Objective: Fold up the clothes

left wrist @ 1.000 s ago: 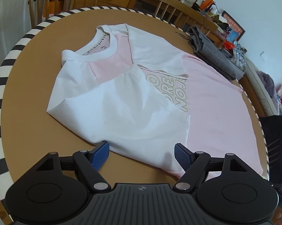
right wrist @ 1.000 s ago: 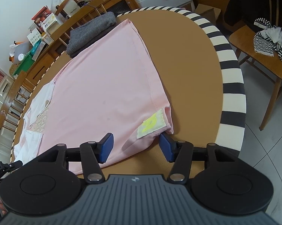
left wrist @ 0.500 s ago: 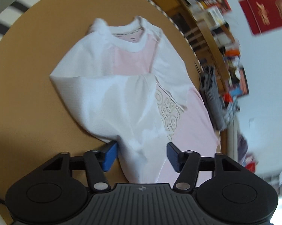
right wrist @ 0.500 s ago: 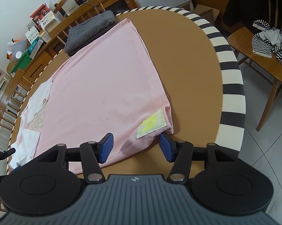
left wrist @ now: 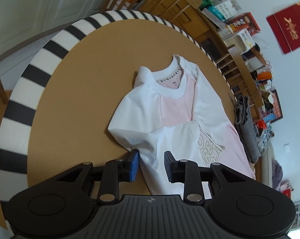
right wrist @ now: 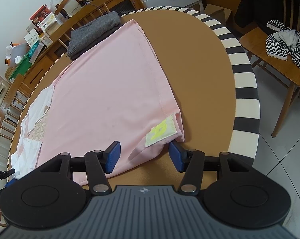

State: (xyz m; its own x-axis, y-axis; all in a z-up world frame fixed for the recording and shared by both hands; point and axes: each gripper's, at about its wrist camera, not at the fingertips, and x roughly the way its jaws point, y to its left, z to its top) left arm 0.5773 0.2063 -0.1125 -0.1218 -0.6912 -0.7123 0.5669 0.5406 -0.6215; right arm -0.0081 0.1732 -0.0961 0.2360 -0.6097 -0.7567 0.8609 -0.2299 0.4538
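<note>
At the far left, the round surface (left wrist: 74, 91) shows bare brown top inside its black-and-white striped rim. The pink-and-white shirt (left wrist: 176, 107) lies flat on it, collar away from the left camera, both white sleeves already turned in over the chest so the body makes a narrower strip. The left tongs (left wrist: 151, 164) sit at the near edge of the folded white sleeve, and their jaws are closing with a bunch of that white cloth between the blue pads; the left pad touches the cloth, while the right one seems to stand just clear of it, so the grip does not look finished. Taking the shirt at this shoulder edge would let that side be lifted without the sleeve fold slipping out.

Further right, a folded grey garment (right wrist: 94, 33) rests at the far edge of the surface, partly under the shirt's corner, probably set aside as done. The pink lower half stretches toward the right tongs (right wrist: 144, 156), which stand apart astride the hem corner by the yellow patch (right wrist: 161, 132), cloth between them but not pinched. They appear to wait for the left side. A striped garment (right wrist: 285, 43) lies heaped on a wooden chair (right wrist: 273, 67) beyond the rim, likely next.
</note>
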